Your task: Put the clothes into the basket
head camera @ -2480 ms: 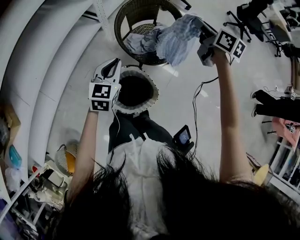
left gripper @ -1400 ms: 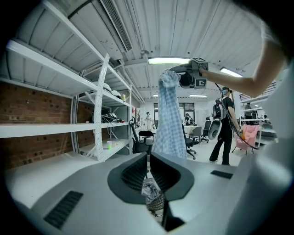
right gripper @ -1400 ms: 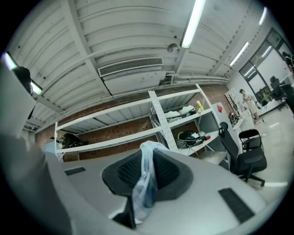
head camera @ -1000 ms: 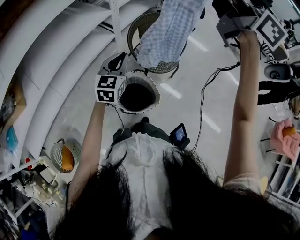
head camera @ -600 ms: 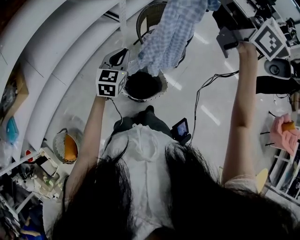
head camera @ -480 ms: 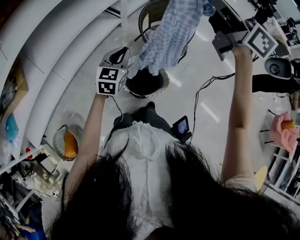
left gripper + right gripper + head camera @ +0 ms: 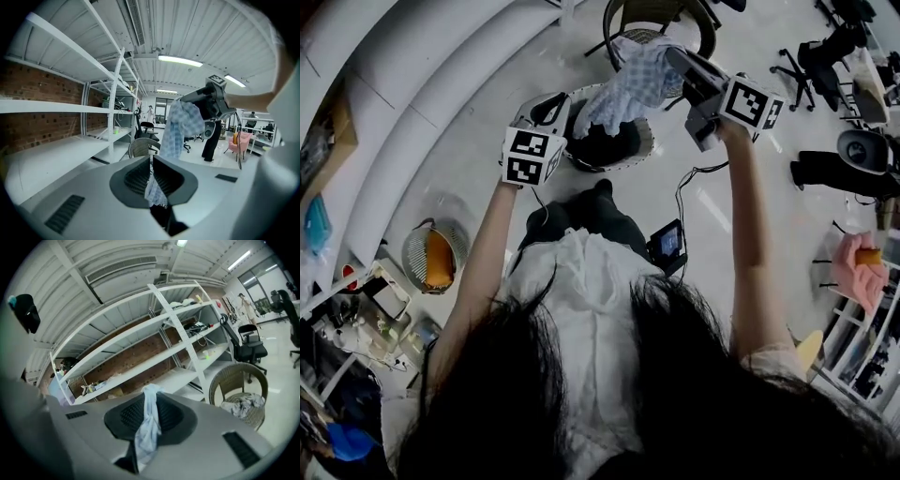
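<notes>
A blue checked shirt hangs bunched over a white-rimmed basket with a black inside, on the floor in front of the person. My right gripper is shut on the shirt's upper end, and the cloth trails out between its jaws. My left gripper sits at the basket's left rim, and its jaws are shut on the shirt's lower edge. From the left gripper view the shirt hangs down from the right gripper.
A wicker chair behind the basket holds more clothes. White shelves run along the left. A cable and a small screen lie by the person's legs. Office chairs and a pink seat stand right.
My right gripper has come down from high up, lowering the shirt until it bunches over the basket. My left gripper has shifted toward the basket's left rim and the shirt's lower edge.
</notes>
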Tool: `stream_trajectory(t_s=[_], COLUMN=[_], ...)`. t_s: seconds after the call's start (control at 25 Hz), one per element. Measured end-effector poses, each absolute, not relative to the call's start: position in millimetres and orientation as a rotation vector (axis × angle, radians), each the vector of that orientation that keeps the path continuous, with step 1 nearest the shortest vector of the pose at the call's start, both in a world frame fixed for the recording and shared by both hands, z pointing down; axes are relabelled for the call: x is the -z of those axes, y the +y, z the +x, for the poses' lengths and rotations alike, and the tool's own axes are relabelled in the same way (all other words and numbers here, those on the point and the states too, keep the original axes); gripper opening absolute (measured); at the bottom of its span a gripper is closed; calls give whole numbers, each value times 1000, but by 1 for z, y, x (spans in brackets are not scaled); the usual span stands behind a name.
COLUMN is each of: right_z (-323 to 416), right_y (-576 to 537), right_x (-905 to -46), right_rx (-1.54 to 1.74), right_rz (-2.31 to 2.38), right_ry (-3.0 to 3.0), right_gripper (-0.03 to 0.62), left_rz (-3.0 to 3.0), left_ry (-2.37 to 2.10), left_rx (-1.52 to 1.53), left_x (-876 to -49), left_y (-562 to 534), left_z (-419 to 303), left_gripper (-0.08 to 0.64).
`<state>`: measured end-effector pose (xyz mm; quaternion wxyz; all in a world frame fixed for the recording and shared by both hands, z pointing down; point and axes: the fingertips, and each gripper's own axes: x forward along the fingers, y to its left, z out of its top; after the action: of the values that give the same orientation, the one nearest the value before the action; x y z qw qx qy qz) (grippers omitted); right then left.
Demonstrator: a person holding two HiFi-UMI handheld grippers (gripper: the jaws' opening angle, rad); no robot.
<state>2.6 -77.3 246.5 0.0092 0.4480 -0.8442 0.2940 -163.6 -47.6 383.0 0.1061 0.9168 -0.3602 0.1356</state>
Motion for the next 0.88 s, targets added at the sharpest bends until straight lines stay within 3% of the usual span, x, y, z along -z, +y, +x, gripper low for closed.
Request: stream_trajectory(t_s=[0.36,0.88], right_z=[3,7], right_y=[-87,-102], right_x=[-415,-557], right_rx=[-1187,-1313], right_rz=[1420,1304], right_ry=[-2302,-2016], right_gripper=[60,61], left_rz=[2577,2429], left_ry=[-1065,-1107], left_rx=[-468,-530], left_x=[-431,-473], left_y=[-29,-42], left_z=[-178,-162], left_gripper=[31,31])
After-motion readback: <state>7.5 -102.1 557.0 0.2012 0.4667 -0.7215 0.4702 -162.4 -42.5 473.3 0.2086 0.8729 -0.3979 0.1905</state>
